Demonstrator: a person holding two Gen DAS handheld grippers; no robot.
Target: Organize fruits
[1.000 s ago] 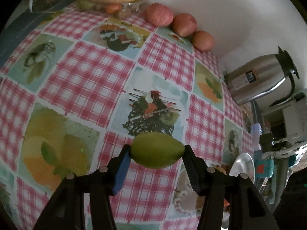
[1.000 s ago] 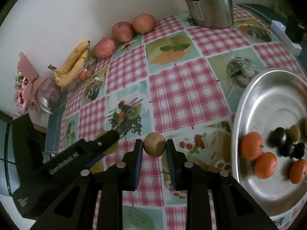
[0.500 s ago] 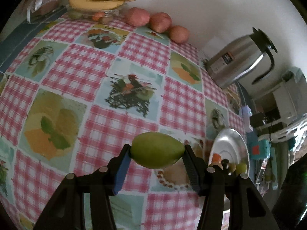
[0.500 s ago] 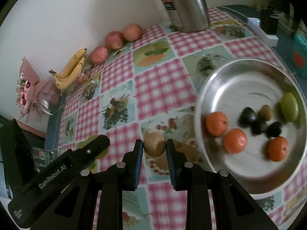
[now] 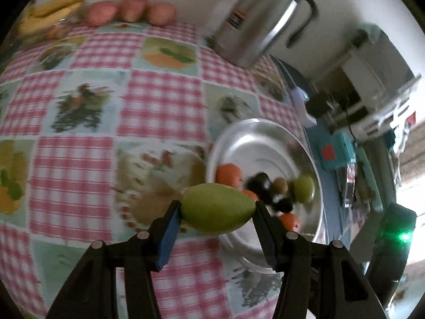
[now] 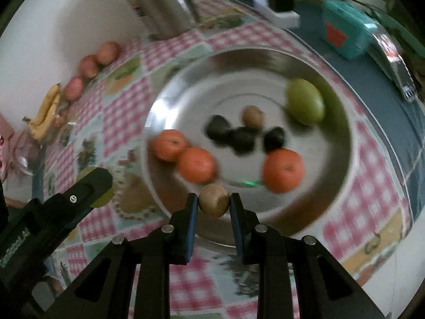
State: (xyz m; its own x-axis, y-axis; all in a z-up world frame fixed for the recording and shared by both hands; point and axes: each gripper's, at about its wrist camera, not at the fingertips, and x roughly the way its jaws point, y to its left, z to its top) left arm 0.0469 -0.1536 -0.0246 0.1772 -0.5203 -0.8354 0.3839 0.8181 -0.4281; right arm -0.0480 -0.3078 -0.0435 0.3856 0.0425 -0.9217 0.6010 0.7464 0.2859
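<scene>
My left gripper (image 5: 217, 210) is shut on a green mango (image 5: 217, 208), held in the air above the checked tablecloth just left of the steel plate (image 5: 265, 143). A small brown kiwi (image 6: 213, 203) is clamped in my right gripper (image 6: 213, 204) over the near rim of the same plate (image 6: 265, 61). On the plate lie three oranges (image 6: 198, 164), three dark fruits (image 6: 243, 139), another brown kiwi (image 6: 253, 117) and a second green mango (image 6: 305, 102). The left gripper (image 6: 90, 183) shows at the left of the right wrist view.
Against the far wall lie three red apples (image 5: 131, 10) and bananas (image 5: 55, 8). A steel kettle (image 5: 265, 18) stands behind the plate. A teal box (image 6: 345, 32) and a white power strip (image 6: 279, 13) sit past the table's right edge.
Both grippers have carried their fruits to the right across the tablecloth. The plate, at the edge of view before, now lies just ahead of the right gripper and beside the left one.
</scene>
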